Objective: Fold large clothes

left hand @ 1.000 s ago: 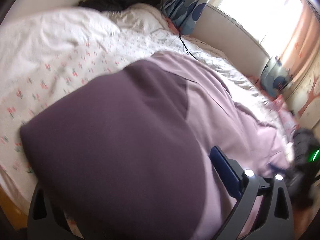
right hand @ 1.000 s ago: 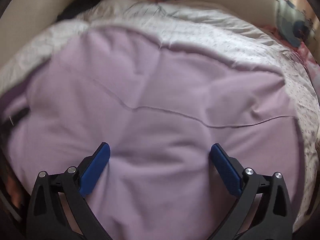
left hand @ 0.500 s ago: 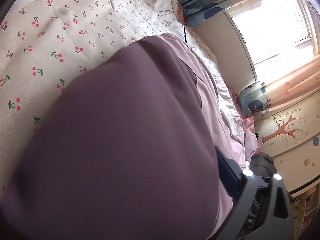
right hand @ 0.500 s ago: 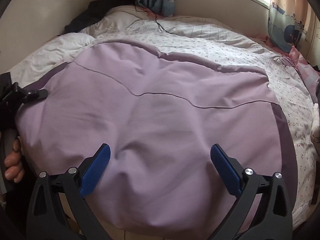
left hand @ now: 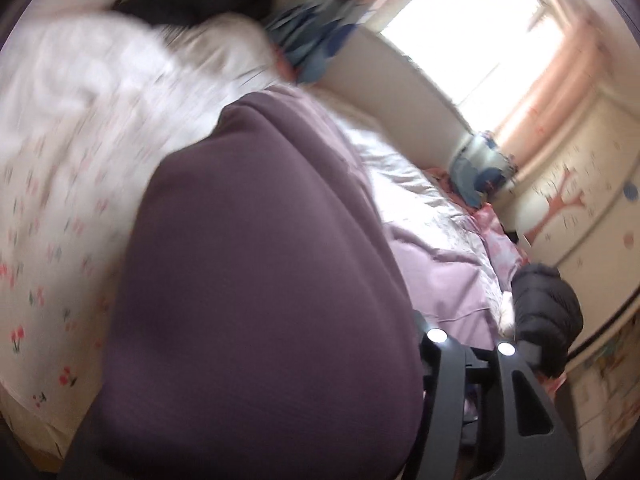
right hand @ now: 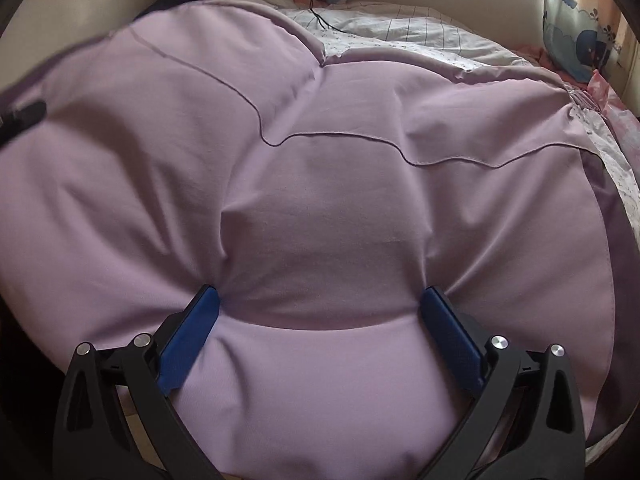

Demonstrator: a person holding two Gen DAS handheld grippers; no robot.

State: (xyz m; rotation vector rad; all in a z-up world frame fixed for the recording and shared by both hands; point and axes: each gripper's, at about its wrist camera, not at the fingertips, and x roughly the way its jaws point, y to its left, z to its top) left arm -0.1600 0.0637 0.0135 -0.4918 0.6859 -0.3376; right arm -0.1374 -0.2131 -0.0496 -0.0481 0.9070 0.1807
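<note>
A large lilac cloth [right hand: 320, 184] with a darker purple underside lies spread on the bed. My right gripper [right hand: 320, 308] is open, its blue pads [right hand: 192, 320] wide apart and pressed into the cloth near its front edge, with cloth bulging between them. In the left wrist view the dark purple side of the cloth [left hand: 260, 280] drapes over the left gripper and hides its fingers; only the black right frame [left hand: 480, 392] shows. The left view is blurred by motion.
The bed has a white cover with small cherry prints [left hand: 52, 208]. Blue patterned pillows [right hand: 576, 36] sit by the far wall under the window. A black cable [right hand: 316, 12] lies on the sheet. A dark jacket sleeve [left hand: 548, 308] shows at the right.
The right gripper has moved forward and down into the cloth, bunching it between its pads. The left gripper has swung, so its view has turned back across the bed; the cloth still covers it.
</note>
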